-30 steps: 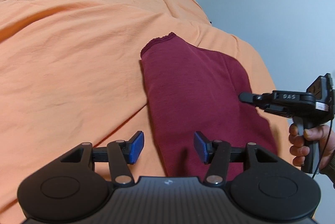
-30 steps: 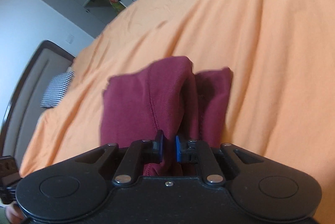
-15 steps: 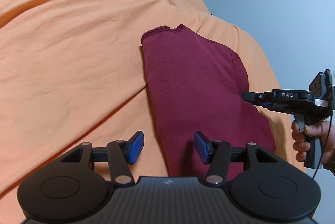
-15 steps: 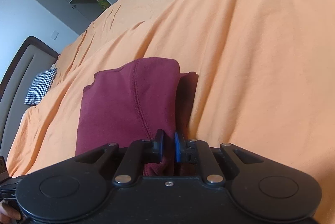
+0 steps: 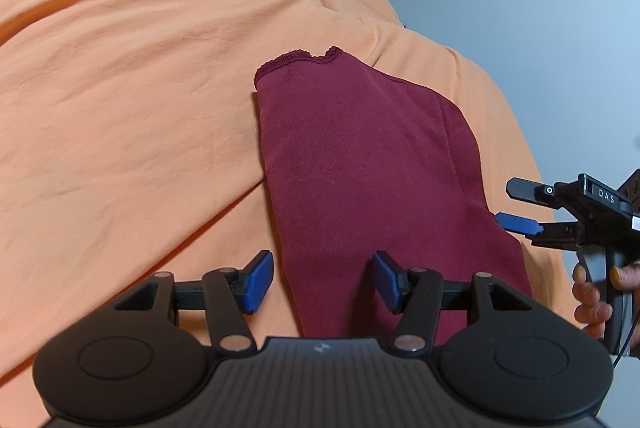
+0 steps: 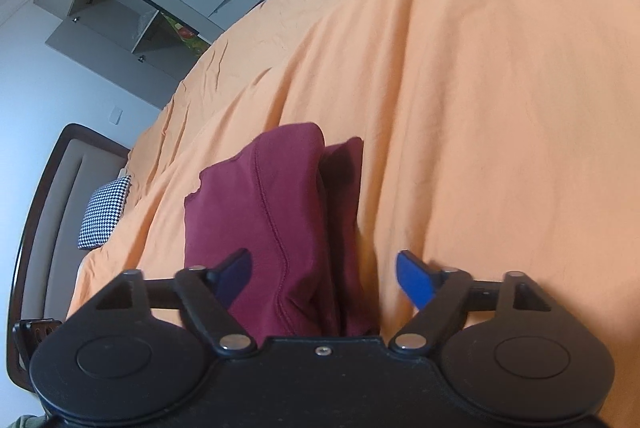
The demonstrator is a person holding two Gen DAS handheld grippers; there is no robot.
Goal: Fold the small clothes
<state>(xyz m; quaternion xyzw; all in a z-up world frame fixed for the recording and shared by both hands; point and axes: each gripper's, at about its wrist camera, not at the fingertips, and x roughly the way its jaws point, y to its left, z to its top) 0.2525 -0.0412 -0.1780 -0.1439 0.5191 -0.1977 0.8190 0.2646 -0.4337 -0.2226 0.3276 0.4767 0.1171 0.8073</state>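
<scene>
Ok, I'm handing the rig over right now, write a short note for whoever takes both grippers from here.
Left gripper: open, holding nothing, poised over the near end of the maroon garment.
Right gripper: open, empty, its fingers either side of the garment's right edge, which lies free.
Garment: on the orange bedspread, folded over lengthwise into a narrow strip; a lower layer sticks out past the top layer on the right wrist view.
Done: the lengthwise fold.
Left: probably square up the layers, then fold the strip across its length. No other clothes in view.
</scene>
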